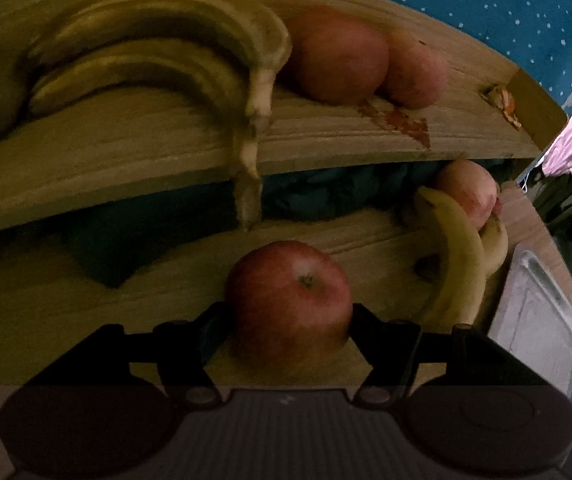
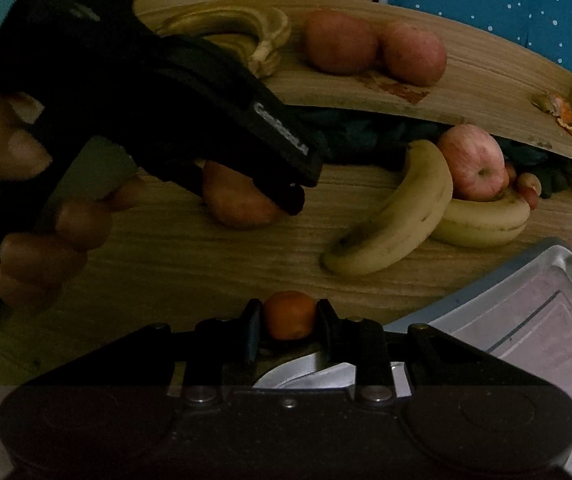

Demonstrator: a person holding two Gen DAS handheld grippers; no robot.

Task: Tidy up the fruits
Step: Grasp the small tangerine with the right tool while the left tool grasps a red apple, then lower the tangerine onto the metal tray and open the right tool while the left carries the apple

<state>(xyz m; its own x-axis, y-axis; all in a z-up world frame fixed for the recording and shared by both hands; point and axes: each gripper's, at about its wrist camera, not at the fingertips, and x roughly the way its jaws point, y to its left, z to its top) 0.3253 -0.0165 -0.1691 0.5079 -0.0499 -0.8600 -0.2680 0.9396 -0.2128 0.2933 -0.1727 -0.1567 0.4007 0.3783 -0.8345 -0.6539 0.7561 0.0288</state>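
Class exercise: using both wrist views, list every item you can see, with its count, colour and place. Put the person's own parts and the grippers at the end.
Apples: four, red; two on the upper shelf, one by the loose bananas, one in the left gripper.
Banana bunch: one, yellow-brown, upper shelf.
Loose bananas: two, yellow, lower surface.
Orange: one, in the right gripper.
Peel scrap: orange, shelf's right end.
Metal tray: one, silver, right.
Left gripper: black, closed on an apple.
Right gripper: black.
Hand: holding the left gripper.

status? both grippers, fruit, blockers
Left gripper shut on red apple, on the wooden table. Right gripper shut on small orange, above metal tray. No blockers seen.
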